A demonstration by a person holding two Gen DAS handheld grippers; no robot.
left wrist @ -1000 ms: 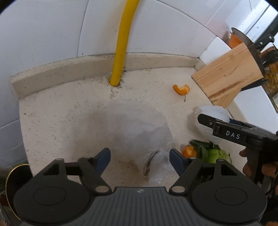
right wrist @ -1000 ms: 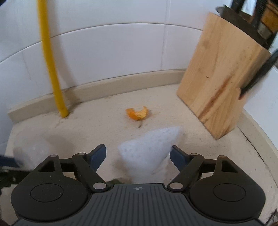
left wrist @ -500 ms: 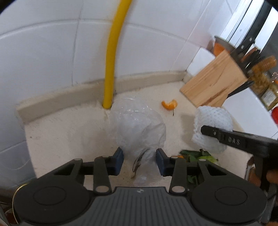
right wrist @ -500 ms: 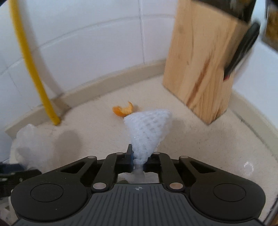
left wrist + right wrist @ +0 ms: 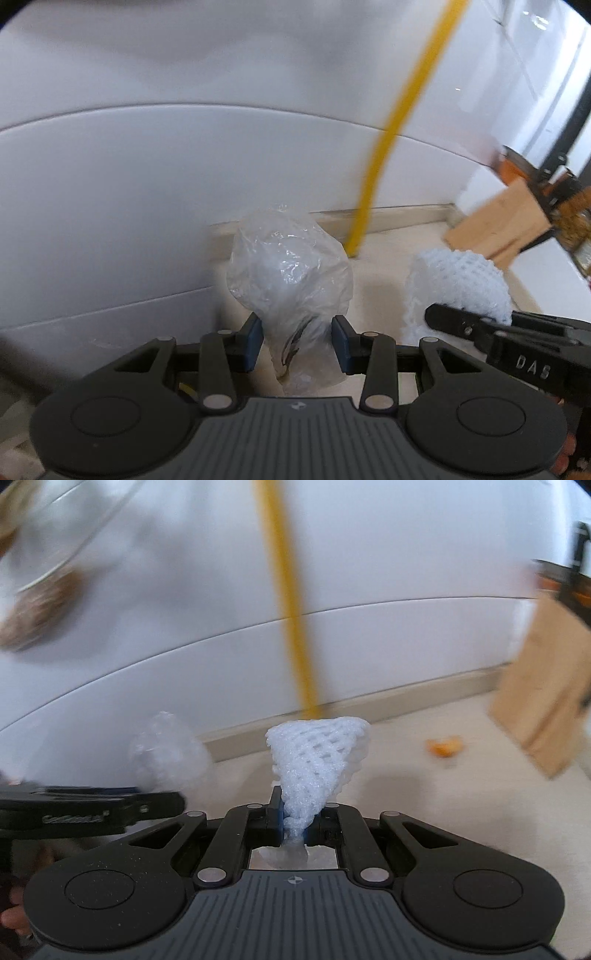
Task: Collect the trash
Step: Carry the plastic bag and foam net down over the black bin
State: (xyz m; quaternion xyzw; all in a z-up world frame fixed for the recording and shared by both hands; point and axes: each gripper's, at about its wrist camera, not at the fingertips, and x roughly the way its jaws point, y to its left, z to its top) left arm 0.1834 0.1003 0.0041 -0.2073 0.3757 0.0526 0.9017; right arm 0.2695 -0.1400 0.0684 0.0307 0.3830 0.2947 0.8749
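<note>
Between each gripper's blue pads, seemingly pinched: plastic bag [image 5: 291,280], foam net [image 5: 317,760]

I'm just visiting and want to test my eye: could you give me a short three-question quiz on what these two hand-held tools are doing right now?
1. True or false: the left gripper holds a wooden block.
2. What does the right gripper pinch?
A. orange peel
B. white foam net
C. yellow pipe
3. Fill in: the orange peel lies on the ____.

Key
1. False; its jaws hold a clear plastic bag.
2. B, the white foam net.
3. Counter, near the knife block.
</note>
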